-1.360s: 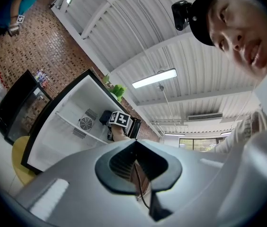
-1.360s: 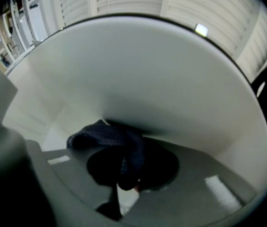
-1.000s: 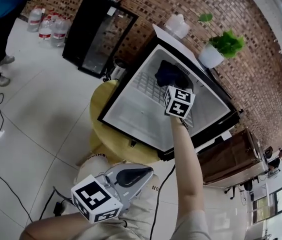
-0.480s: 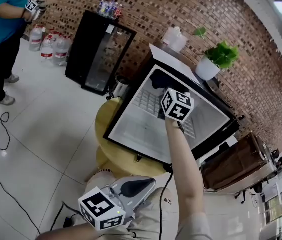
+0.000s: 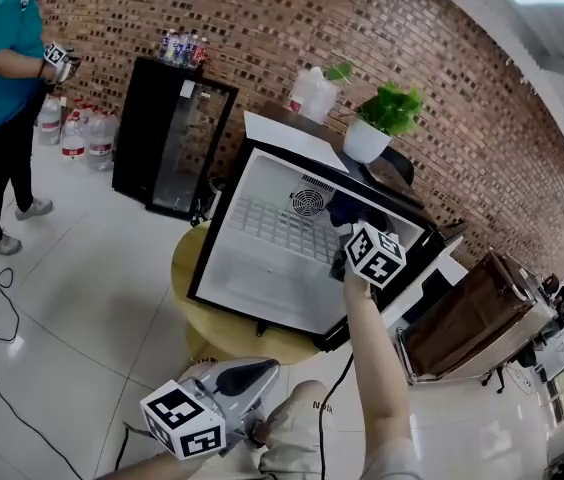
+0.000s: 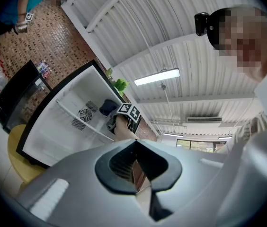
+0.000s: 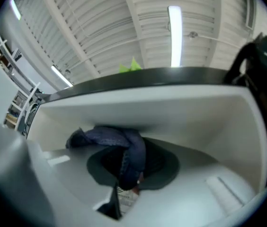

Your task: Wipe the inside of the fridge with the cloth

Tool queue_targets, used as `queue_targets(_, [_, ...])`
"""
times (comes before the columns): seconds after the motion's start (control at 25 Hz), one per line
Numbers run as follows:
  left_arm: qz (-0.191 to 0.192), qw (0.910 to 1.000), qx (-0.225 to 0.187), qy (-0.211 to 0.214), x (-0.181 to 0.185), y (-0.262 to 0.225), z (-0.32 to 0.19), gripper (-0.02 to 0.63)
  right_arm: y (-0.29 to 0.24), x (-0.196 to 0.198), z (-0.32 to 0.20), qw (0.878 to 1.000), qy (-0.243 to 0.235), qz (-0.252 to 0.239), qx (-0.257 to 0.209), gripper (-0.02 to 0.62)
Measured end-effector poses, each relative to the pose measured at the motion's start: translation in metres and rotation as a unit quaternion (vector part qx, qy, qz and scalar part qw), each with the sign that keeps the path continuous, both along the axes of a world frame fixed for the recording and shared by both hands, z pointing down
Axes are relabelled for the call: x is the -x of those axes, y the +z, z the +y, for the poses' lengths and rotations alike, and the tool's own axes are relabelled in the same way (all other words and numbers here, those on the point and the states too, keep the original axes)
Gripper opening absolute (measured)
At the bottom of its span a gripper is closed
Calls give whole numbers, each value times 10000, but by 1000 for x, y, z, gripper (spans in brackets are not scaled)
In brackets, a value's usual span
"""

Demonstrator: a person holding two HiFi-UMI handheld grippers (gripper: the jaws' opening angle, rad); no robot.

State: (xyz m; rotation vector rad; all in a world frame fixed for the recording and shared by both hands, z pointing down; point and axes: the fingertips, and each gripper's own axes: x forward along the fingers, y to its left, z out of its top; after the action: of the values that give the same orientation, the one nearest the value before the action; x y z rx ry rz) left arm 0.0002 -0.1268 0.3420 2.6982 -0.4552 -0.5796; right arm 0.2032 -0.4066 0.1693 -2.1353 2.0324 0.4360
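The small fridge (image 5: pixel 262 278) stands open on a round yellow table, its white inside facing me, with a wire shelf (image 5: pixel 272 223) and a fan grille (image 5: pixel 308 202). My right gripper (image 5: pixel 357 230) reaches into the upper right of the fridge, shut on a dark blue cloth (image 5: pixel 347 208). In the right gripper view the cloth (image 7: pixel 119 148) bunches over the jaws and presses against the white inner wall (image 7: pixel 181 112). My left gripper (image 5: pixel 237 378) is low by my lap, well outside the fridge, shut and empty. From the left gripper view the fridge (image 6: pixel 62 126) and cloth (image 6: pixel 107 107) are far off.
A black glass-door cooler (image 5: pixel 167 133) stands left of the fridge, with water bottles (image 5: pixel 72 133) on the floor beside it. A person in a teal shirt (image 5: pixel 7 58) stands far left. A potted plant (image 5: pixel 377 118) and a white jug (image 5: pixel 312 88) sit above the fridge. A brown cabinet (image 5: pixel 472 318) is right.
My right gripper has carried the cloth rightwards across the fridge's back wall, past the fan, and rolled. The head view has tilted up. My left gripper has stayed by my lap.
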Motion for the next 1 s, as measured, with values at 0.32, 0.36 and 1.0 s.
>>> queue_targets(0.32, [-113,9999,-64,-73,1,-2,-1,2,1,-36,26,9957,181,-864,-269,44])
queue_targets(0.36, [-112,9999,-80,-92,2,-2,-1,2,1,-37,32,9948,208,-915,-386,44])
queue_targets(1.0, [-165,9990,-75,-418,27,5,-10,2,24,104,-1,9654,-22,2586,-345,46])
